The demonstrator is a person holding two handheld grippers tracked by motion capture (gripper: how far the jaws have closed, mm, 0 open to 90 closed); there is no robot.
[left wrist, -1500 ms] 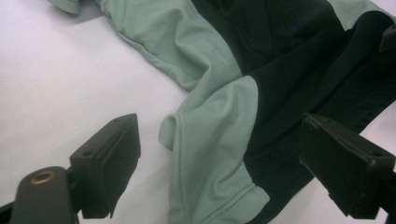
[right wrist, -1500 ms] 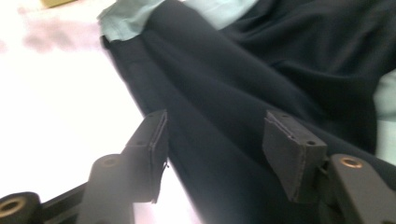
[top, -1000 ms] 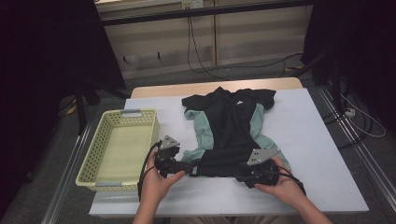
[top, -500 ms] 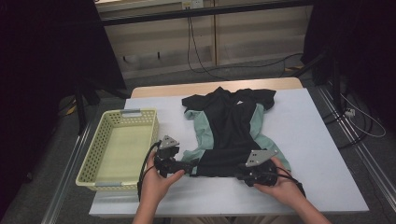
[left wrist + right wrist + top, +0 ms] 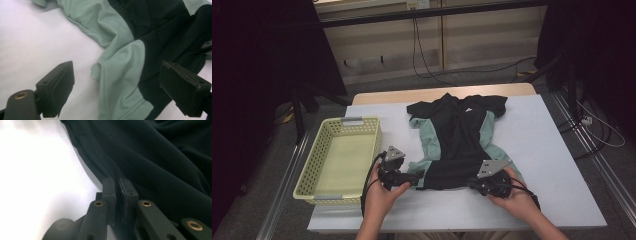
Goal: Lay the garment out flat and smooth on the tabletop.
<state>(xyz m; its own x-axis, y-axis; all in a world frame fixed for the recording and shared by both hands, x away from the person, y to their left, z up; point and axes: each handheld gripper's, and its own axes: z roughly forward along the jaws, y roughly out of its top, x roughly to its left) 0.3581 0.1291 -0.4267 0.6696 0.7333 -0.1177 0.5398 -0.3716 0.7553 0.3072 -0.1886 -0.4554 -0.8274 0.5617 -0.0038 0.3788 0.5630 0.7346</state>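
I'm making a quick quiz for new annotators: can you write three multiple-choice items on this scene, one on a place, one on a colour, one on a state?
1. Where is the basket?
A. left of the shirt
B. on the shirt
C. on the floor

2. What colours is the shirt?
A. red and white
B. black and pale green
C. all yellow

3. How do the left gripper fingers stand?
A. shut on the hem
B. shut on nothing
C. wide open, astride the hem

Key: A, it sits on the table's left side; B, a black middle with green side panels; C, cloth lies between fingers that stand apart.
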